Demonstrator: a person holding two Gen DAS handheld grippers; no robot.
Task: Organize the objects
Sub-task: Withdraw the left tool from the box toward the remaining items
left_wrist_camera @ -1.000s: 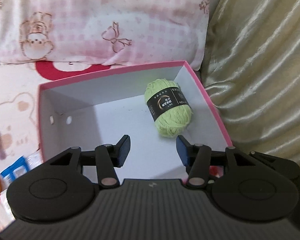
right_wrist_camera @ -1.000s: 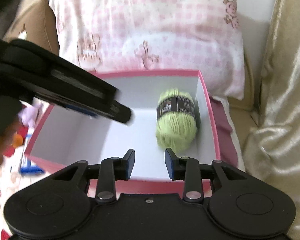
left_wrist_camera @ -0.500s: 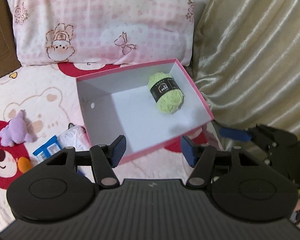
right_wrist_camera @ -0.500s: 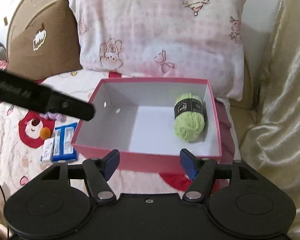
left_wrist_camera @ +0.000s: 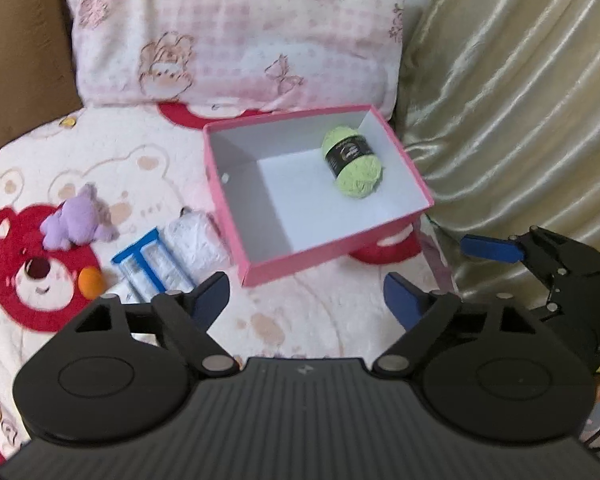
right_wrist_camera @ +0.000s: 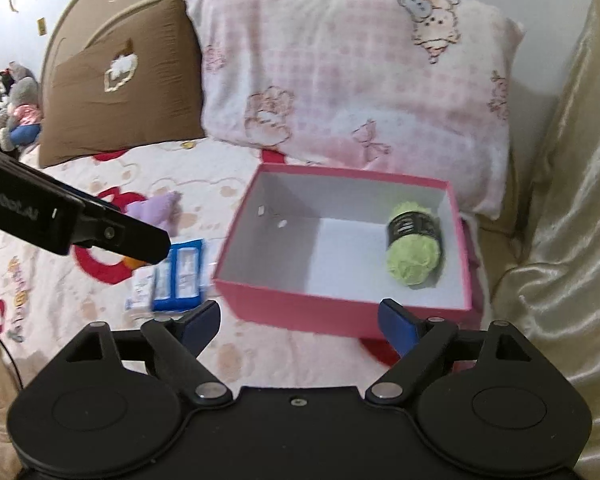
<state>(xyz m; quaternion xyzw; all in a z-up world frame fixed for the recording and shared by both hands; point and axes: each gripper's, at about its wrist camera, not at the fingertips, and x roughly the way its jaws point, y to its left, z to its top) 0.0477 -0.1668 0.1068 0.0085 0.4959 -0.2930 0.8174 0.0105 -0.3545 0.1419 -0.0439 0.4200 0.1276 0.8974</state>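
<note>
- Your left claw (left_wrist_camera: 306,300) hangs over the bed (left_wrist_camera: 148,168) with its jaws opening and nothing but blanket between the blue pads.
- Your right claw (right_wrist_camera: 298,322) is the same: jaws opening, nothing between them, held just near of the pink box (right_wrist_camera: 340,312).
- The pink box sits open on the bed, its far edge against the pink checked pillow (right_wrist_camera: 340,80) and its right side by the shiny cream drape (left_wrist_camera: 520,100).
- The green yarn ball (left_wrist_camera: 353,162), with a black label band, lies inside the box at its far right corner.
- Left of the box, on the blanket, lie a white packet (left_wrist_camera: 196,240) and, beside it, a blue-and-white packet (left_wrist_camera: 152,260).
- Farther left rests a small purple plush toy (left_wrist_camera: 76,226); a small orange thing (left_wrist_camera: 90,282) sits near it, too blurred to identify.
- A brown cushion (right_wrist_camera: 120,92) leans at the far left beside the pillow.
</note>
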